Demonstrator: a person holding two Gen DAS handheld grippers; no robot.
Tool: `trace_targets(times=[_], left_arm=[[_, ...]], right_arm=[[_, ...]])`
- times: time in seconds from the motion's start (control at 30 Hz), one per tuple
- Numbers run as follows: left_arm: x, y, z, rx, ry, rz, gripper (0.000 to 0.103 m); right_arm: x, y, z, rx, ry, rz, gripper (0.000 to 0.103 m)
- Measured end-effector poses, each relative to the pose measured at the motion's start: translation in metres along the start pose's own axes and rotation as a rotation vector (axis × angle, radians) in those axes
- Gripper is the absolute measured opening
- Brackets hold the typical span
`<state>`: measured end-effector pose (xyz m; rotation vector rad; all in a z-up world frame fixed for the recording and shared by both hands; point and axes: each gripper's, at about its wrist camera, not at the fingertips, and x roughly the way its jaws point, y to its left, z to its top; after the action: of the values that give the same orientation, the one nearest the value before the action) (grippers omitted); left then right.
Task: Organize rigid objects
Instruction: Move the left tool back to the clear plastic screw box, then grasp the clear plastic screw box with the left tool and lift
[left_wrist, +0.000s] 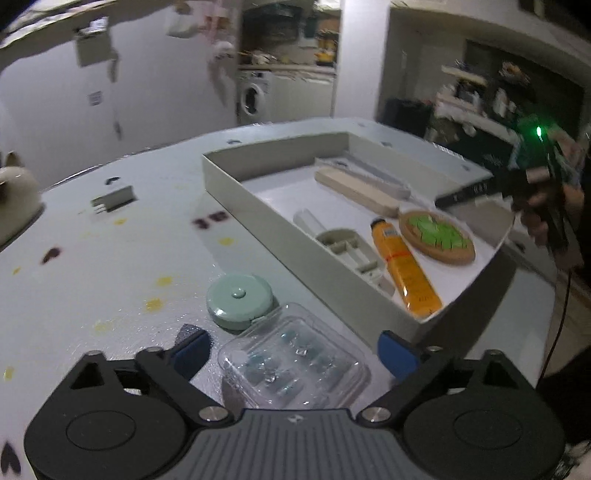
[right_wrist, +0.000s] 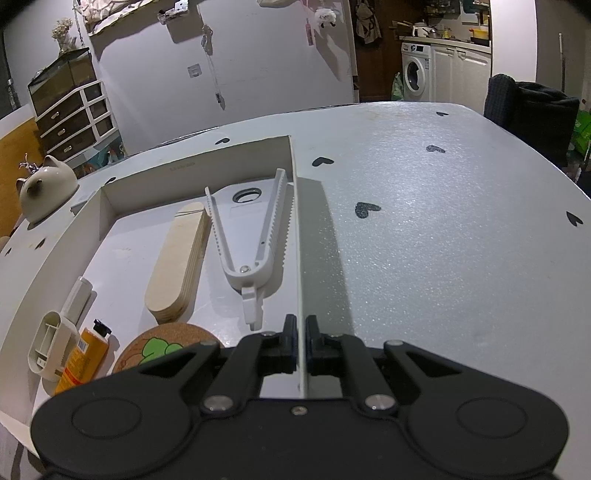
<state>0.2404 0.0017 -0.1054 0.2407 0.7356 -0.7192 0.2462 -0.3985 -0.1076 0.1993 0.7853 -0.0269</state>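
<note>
A clear plastic case (left_wrist: 291, 365) lies on the table between the blue pads (left_wrist: 192, 350) of my left gripper (left_wrist: 295, 352). The jaws stand wide and do not touch it. A round pale green tape measure (left_wrist: 240, 301) rests just beyond it. A shallow white box (left_wrist: 229, 173) holds wooden sticks (right_wrist: 181, 266), a white serrated tool (right_wrist: 255, 236), an orange tube (left_wrist: 404, 266), a cork coaster (left_wrist: 436, 236) and a beige scoop (left_wrist: 351, 251). My right gripper (right_wrist: 301, 332) is shut on the box's thin right wall (right_wrist: 299, 240).
The white table (right_wrist: 443, 240) is dotted with dark heart marks. A cat-shaped ceramic pot (right_wrist: 44, 192) stands at its far left edge, and a small grey block (left_wrist: 112, 197) lies left of the box. A hand (left_wrist: 543, 221) shows at the right of the left wrist view.
</note>
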Motion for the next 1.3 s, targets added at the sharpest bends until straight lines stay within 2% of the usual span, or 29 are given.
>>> trace_targets(times=[0.2, 0.43, 0.6, 0.67, 0.8, 0.97, 1.13, 1.3], left_arm=[[0.016, 0.019, 0.001, -0.003, 0.035, -0.109, 0.092], [0.0, 0.006, -0.013, 0.036, 0.056, -0.169, 0.092], [-0.012, -0.01, -0.026, 0.107, 0.074, -0.143, 0.091], [-0.015, -0.015, -0.029, 0.141, 0.076, -0.109, 0.084], [-0.018, -0.017, -0.03, 0.202, 0.054, -0.093, 0.082], [-0.015, -0.007, -0.019, 0.216, 0.028, -0.124, 0.083], [-0.005, -0.005, -0.013, 0.196, 0.042, -0.168, 0.083], [0.001, -0.016, -0.015, 0.191, 0.066, -0.132, 0.082]], right_arm=[[0.0, 0.003, 0.0, 0.004, 0.001, -0.018, 0.007], [0.0, 0.003, 0.001, 0.028, 0.007, -0.026, 0.007], [0.001, 0.003, 0.002, 0.056, 0.009, -0.035, 0.008], [0.001, 0.005, 0.002, 0.064, 0.009, -0.047, 0.008], [0.002, 0.012, 0.002, 0.062, 0.009, -0.089, 0.01], [0.002, 0.018, 0.003, 0.064, 0.015, -0.137, 0.012], [0.002, 0.021, 0.004, 0.068, 0.021, -0.17, 0.014], [0.003, 0.022, 0.005, 0.079, 0.024, -0.181, 0.014]])
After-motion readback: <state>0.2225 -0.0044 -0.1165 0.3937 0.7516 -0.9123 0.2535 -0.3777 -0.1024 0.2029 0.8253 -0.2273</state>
